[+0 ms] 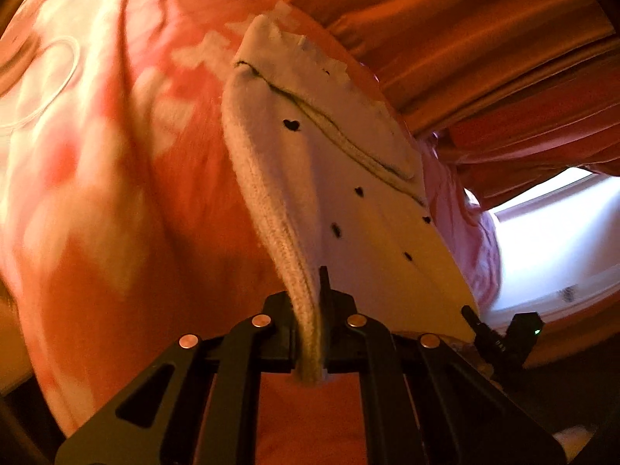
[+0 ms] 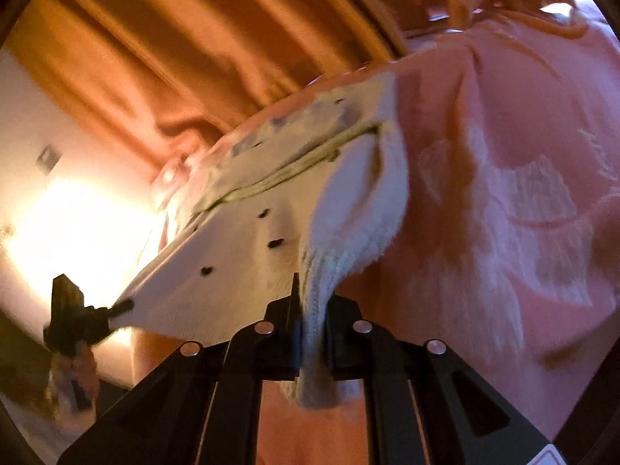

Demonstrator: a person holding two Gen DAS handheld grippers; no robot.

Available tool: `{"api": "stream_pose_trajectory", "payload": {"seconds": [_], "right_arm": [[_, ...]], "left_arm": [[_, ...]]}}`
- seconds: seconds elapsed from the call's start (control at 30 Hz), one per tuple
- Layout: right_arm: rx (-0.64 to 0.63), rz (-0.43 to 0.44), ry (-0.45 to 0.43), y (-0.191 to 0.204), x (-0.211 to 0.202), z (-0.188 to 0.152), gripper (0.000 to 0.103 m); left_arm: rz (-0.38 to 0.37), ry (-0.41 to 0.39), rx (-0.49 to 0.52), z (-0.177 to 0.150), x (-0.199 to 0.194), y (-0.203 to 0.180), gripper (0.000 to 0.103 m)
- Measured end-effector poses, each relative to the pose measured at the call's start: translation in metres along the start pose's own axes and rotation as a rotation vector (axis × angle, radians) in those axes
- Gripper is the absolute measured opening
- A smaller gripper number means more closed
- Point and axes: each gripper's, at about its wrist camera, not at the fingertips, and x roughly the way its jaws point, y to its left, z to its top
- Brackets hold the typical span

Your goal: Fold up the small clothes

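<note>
A small white garment (image 1: 368,213) with black heart dots and a ribbed hem hangs stretched between both grippers, above a pink and white patterned cover (image 1: 116,155). In the left wrist view my left gripper (image 1: 310,310) is shut on the ribbed edge, and the right gripper (image 1: 474,319) pinches the far corner at the right. In the right wrist view the garment (image 2: 240,263) spreads to the left, my right gripper (image 2: 314,310) is shut on its ribbed edge, and the left gripper (image 2: 124,306) grips the opposite corner. The garment's far end rests on the cover (image 2: 503,193).
Orange curtains (image 1: 465,38) hang behind the cover, also seen as curtains (image 2: 193,58) in the right wrist view. A bright window or lit wall (image 1: 554,232) glows at the side. The picture is blurred by motion.
</note>
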Motion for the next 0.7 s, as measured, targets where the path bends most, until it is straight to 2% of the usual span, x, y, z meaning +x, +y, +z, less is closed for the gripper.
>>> {"api": "stream_pose_trajectory", "payload": {"seconds": [0.07,0.13,0.23,0.27,0.3,0.33,0.4,0.47,0.5,0.57,0.63,0.67,0.7], "right_arm": [[0.006,0.077,-0.026,0.007,-0.019,-0.002,0.009],[-0.006,0.122,-0.091,0.015,-0.032,0.014,0.009],[-0.055,0.183,-0.226,0.019,-0.023,0.074,0.009],[-0.055,0.183,-0.278,0.014,-0.011,0.103,0.01],[-0.052,0.165,-0.306,0.007,0.008,0.132,0.011],[-0.04,0.162,-0.31,0.0,0.02,0.148,0.013],[0.048,0.142,-0.321,-0.026,0.073,0.193,0.022],[0.125,0.029,-0.337,-0.05,0.116,0.217,0.038],[0.143,-0.031,-0.347,-0.058,0.131,0.221,0.038],[0.175,-0.111,-0.354,-0.069,0.149,0.222,0.039],[0.16,-0.095,-0.348,-0.07,0.149,0.215,0.043],[0.122,-0.1,-0.348,-0.067,0.147,0.211,0.055],[0.08,-0.124,-0.348,-0.063,0.144,0.206,0.062]], "left_arm": [[0.002,-0.021,0.025,0.001,-0.014,-0.009,0.007],[0.0,-0.063,0.073,0.022,-0.024,-0.024,0.007],[-0.003,-0.157,0.224,0.082,-0.023,-0.057,0.007],[0.028,-0.211,0.279,0.111,-0.014,-0.068,0.007],[0.056,-0.253,0.296,0.133,-0.006,-0.073,0.008],[0.066,-0.279,0.311,0.155,0.007,-0.078,0.008],[0.12,-0.328,0.315,0.202,0.05,-0.077,0.009],[0.171,-0.316,0.27,0.239,0.107,-0.058,0.012],[0.206,-0.296,0.224,0.251,0.134,-0.041,0.013],[0.289,-0.27,0.143,0.259,0.163,-0.016,0.014],[0.274,-0.282,0.121,0.253,0.169,-0.001,0.018],[0.264,-0.295,0.138,0.249,0.169,0.001,0.024],[0.267,-0.313,0.158,0.244,0.167,0.001,0.043]]}}
